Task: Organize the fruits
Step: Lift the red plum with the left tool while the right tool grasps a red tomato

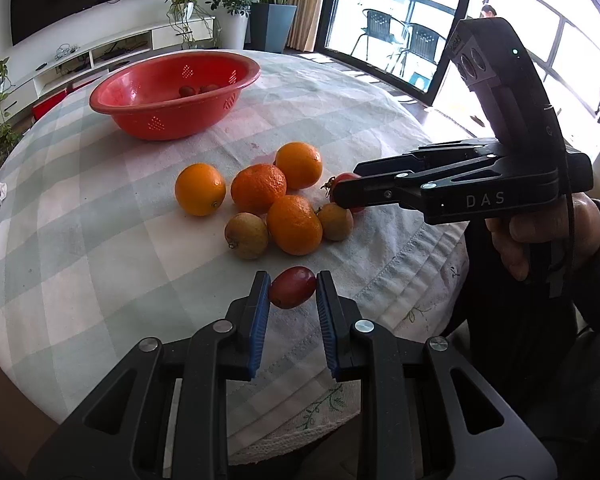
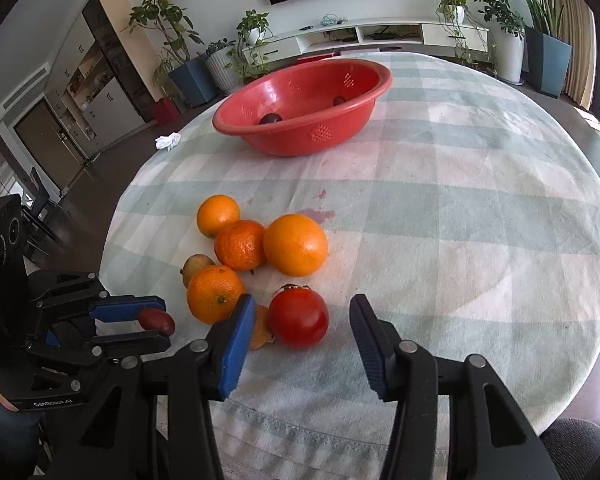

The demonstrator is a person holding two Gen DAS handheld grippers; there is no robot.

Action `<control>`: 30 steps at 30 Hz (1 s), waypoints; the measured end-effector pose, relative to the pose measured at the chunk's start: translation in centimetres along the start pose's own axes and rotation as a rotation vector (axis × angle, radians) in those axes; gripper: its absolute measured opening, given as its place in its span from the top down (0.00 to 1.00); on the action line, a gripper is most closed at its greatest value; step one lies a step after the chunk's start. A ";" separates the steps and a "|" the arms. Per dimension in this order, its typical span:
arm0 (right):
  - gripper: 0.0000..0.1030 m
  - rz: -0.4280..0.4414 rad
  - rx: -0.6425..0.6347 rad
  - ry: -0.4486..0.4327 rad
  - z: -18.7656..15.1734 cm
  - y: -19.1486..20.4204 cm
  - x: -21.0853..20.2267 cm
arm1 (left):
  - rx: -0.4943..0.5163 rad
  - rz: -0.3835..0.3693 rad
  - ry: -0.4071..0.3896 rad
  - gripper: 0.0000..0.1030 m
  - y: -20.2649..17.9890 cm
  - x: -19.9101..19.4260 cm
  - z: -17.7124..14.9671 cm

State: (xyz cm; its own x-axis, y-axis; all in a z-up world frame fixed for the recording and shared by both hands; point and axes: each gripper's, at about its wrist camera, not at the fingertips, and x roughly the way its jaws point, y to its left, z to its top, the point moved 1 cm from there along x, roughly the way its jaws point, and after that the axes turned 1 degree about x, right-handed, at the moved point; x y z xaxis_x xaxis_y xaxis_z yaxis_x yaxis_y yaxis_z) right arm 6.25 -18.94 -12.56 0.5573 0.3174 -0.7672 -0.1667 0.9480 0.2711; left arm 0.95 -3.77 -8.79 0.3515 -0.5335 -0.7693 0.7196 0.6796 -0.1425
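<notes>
My left gripper (image 1: 294, 284) is shut on a small dark-red oval fruit (image 1: 293, 288), held above the checked tablecloth; in the right wrist view the same gripper (image 2: 164, 320) holds that fruit (image 2: 156, 319) at the left. My right gripper (image 2: 302, 304) is open around a red tomato (image 2: 299, 316) on the cloth, with a clear gap on the tomato's right side. Several oranges (image 2: 295, 244) and two yellow-brown fruits (image 1: 246, 235) lie clustered beside it. Farther back stands a red perforated bowl (image 2: 300, 136) with two small dark fruits (image 1: 187, 90) inside.
A crumpled white tissue (image 2: 167, 142) lies at the table's left edge. The round table under its tablecloth (image 2: 460, 220) drops off near both grippers. A person's hand (image 1: 540, 232) holds the right gripper's handle. Plants and a low cabinet stand beyond the table.
</notes>
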 end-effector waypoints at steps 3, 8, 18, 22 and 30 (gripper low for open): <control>0.52 0.004 0.004 0.006 0.0 -0.2 0.0 | -0.005 -0.004 -0.002 0.79 0.0 0.0 0.0; 0.59 0.034 0.033 0.019 -0.1 -0.6 0.0 | -0.012 -0.007 -0.008 0.79 0.1 0.1 0.2; 0.67 0.069 0.073 0.023 -0.2 -1.2 -0.4 | -0.031 0.000 -0.028 0.79 0.5 -0.7 0.3; 0.67 0.074 0.082 0.006 0.0 -1.6 -1.2 | -0.044 0.010 -0.045 0.79 1.2 -1.3 0.8; 0.67 0.071 0.125 -0.068 1.3 -3.5 -3.5 | -0.070 0.060 -0.101 0.79 4.2 -3.3 3.0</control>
State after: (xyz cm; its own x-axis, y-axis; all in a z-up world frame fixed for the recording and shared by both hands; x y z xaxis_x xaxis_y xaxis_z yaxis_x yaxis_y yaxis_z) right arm 5.95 -23.38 -10.05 0.6025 0.3770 -0.7035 -0.1075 0.9117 0.3965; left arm 4.59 -0.65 -4.97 0.4540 -0.5361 -0.7117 0.6527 0.7438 -0.1439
